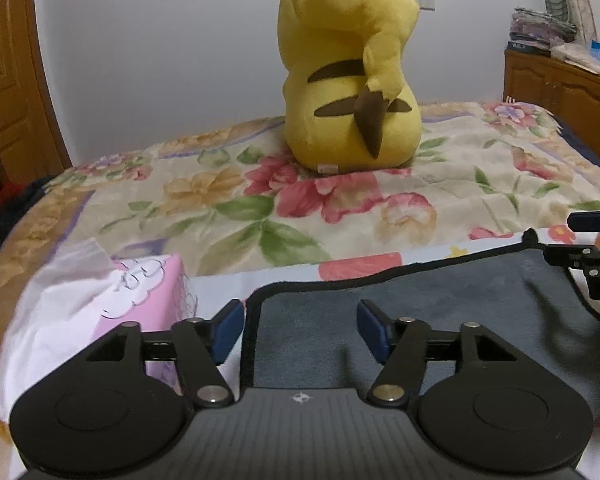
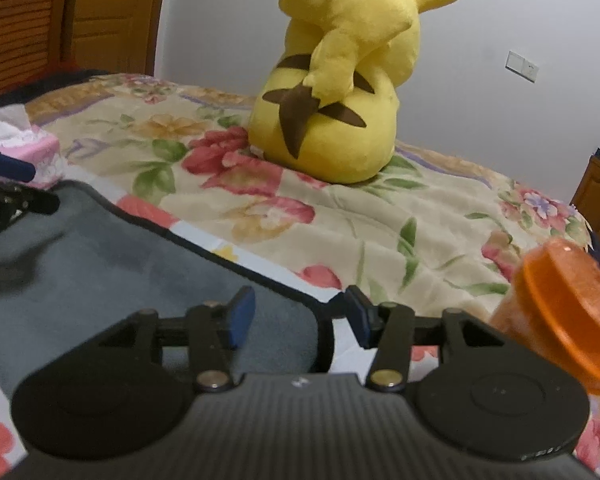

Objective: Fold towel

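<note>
A dark grey towel (image 1: pixel 439 304) with a black hem lies flat on the flowered bedspread; it also shows in the right wrist view (image 2: pixel 120 264). My left gripper (image 1: pixel 301 330) is open, its blue pads astride the towel's far left corner. My right gripper (image 2: pixel 300 316) is open, its pads astride the towel's far right corner. Neither holds cloth. The right gripper's fingers (image 1: pixel 591 220) show at the right edge of the left wrist view, and the left gripper's fingers (image 2: pixel 8 168) show at the left edge of the right wrist view.
A big yellow plush toy (image 1: pixel 347 80) sits on the bed (image 1: pixel 188 200) beyond the towel. A pink tissue box (image 1: pixel 140 292) stands left of the towel. An orange lidded cup (image 2: pixel 559 316) stands right of it. A wooden dresser (image 1: pixel 559 92) is at far right.
</note>
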Demonstrator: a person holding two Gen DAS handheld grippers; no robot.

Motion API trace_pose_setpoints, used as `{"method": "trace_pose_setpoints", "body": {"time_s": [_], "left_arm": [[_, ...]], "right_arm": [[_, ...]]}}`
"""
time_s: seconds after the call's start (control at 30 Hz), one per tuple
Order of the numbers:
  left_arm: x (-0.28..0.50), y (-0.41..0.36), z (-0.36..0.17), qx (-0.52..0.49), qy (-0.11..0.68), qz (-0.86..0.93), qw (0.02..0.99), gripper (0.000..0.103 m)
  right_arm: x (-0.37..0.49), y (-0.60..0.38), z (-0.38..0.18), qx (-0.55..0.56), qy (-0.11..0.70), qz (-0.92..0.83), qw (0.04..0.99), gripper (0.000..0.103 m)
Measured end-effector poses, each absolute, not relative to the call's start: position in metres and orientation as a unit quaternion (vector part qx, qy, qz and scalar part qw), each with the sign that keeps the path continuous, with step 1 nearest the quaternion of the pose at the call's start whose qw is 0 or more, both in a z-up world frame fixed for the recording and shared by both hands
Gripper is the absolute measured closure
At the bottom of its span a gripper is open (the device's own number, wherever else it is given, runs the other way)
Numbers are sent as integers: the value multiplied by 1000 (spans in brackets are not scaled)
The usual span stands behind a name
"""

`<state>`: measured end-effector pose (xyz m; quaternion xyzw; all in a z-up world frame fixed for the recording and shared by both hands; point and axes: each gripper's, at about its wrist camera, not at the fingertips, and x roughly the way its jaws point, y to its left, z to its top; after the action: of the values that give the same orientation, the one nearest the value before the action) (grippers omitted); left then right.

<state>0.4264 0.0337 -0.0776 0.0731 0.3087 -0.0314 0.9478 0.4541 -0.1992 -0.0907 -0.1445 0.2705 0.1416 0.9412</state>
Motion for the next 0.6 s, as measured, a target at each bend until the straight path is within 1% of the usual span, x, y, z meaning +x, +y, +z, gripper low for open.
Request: {"method": "trace_pose_setpoints", "body": {"time_s": [0.07, 0.2, 0.6], "left_arm": [[419, 33, -71, 72, 306, -35, 949, 30], [405, 31, -58, 81, 309, -42, 947, 30], [361, 30, -31, 97, 304, -55, 946, 28]], "right_arm": [[449, -200, -84, -136, 273, 143, 942, 52], [432, -204, -74, -104, 278, 149, 943, 51], [383, -206, -56, -62, 276, 154, 947, 50]]}}
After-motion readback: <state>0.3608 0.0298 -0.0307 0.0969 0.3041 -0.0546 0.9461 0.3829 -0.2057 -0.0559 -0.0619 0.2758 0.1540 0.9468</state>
